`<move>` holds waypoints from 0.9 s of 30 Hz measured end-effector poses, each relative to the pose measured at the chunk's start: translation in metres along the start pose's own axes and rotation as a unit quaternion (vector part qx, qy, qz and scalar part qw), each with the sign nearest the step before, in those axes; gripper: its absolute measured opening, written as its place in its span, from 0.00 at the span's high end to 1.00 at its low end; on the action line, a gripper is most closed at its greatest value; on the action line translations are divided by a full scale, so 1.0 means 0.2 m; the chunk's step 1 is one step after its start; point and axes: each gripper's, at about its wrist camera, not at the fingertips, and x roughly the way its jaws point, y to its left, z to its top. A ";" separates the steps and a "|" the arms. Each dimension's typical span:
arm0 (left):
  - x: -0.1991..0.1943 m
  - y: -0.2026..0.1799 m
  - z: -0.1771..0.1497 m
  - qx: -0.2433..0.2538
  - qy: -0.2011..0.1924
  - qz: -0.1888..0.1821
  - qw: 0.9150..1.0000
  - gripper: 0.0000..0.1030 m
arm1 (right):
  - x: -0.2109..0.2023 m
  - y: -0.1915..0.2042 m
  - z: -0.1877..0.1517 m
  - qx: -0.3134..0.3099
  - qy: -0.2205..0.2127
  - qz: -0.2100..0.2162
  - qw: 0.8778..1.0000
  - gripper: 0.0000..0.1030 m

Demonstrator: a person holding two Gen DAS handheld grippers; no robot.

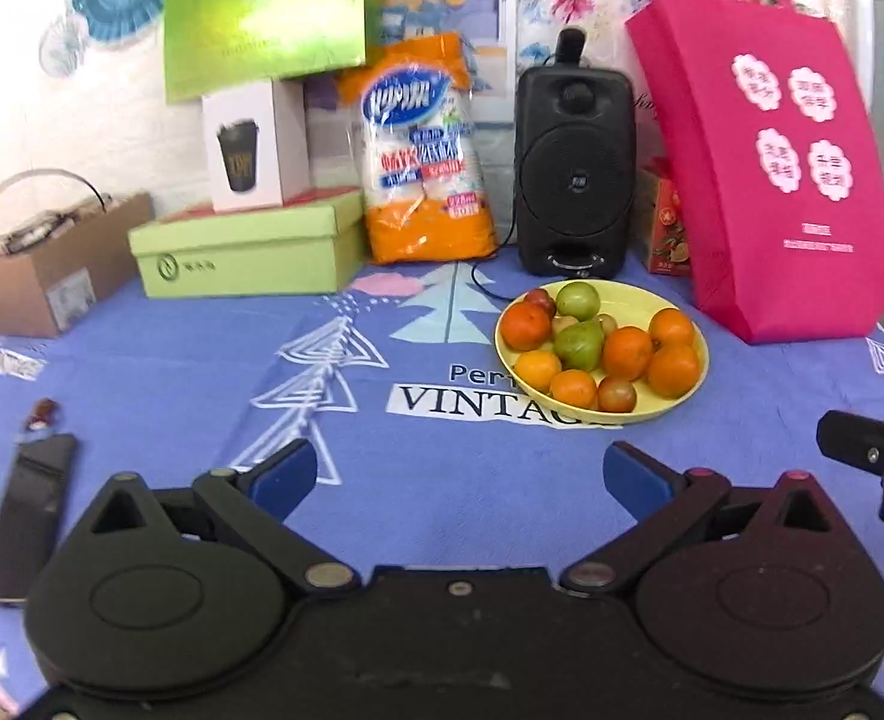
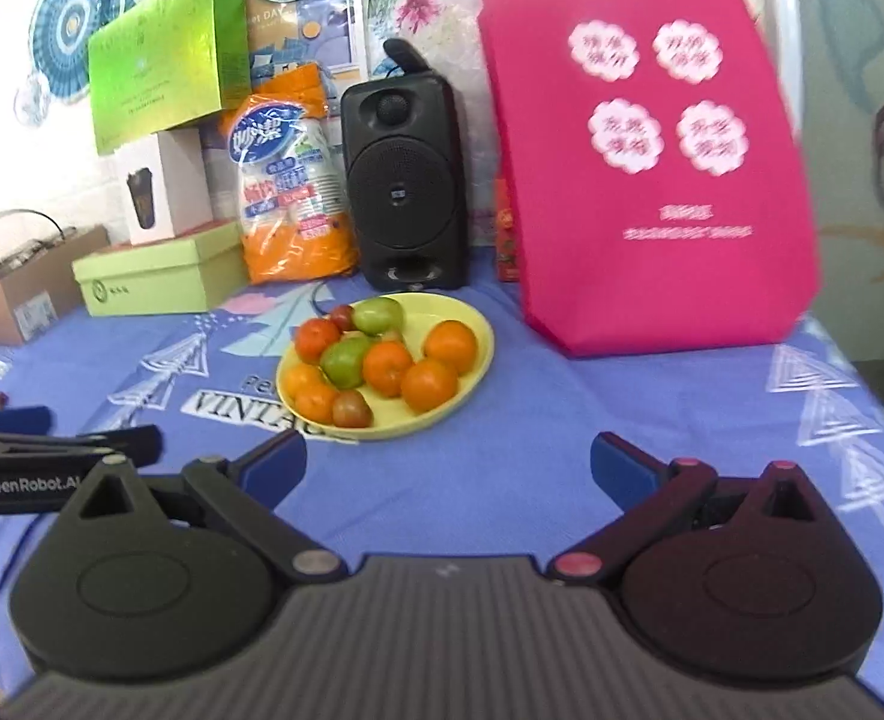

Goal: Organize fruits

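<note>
Nearest, at six o'clock in each wrist view, a pair of black tongs with blue tips is held low over a blue printed tablecloth (image 1: 141, 360). The left tongs (image 1: 460, 474) are spread wide with nothing between the tips; the right tongs (image 2: 448, 462) are likewise released and empty. In the left view a dark flat case (image 1: 27, 516) lies on the cloth at eight o'clock. Just past the tips, at about one o'clock in the left view and twelve in the right, sits a yellow plate (image 1: 691, 387) piled with fruit (image 1: 628, 351): oranges, two green pieces and a few small reddish ones, all touching. No fruit shows loose on the cloth. Farther back, a black speaker (image 1: 574, 168) stands at twelve o'clock, an orange packet (image 1: 423, 174) and stacked green boxes (image 1: 249, 252) at eleven, and a pink tote bag (image 1: 766, 168) upright at two. The fruit lies gathered on one plate, mixed by kind; this fits fruit already collected, or fruit waiting to be sorted elsewhere, and the views do not settle which.
</note>
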 end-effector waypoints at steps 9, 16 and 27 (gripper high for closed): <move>-0.46 0.00 -0.05 0.004 -0.041 -0.008 0.999 0.00 | -0.42 0.05 0.00 0.000 -0.027 -0.035 0.999 0.00; -0.63 -0.03 -0.10 0.010 -0.049 0.007 0.999 0.00 | -0.57 0.12 -0.04 -0.033 -0.055 -0.060 0.996 0.00; -0.73 0.02 -0.08 -0.027 -0.058 -0.026 0.998 0.00 | -0.63 0.17 -0.05 -0.053 -0.063 -0.056 0.995 0.00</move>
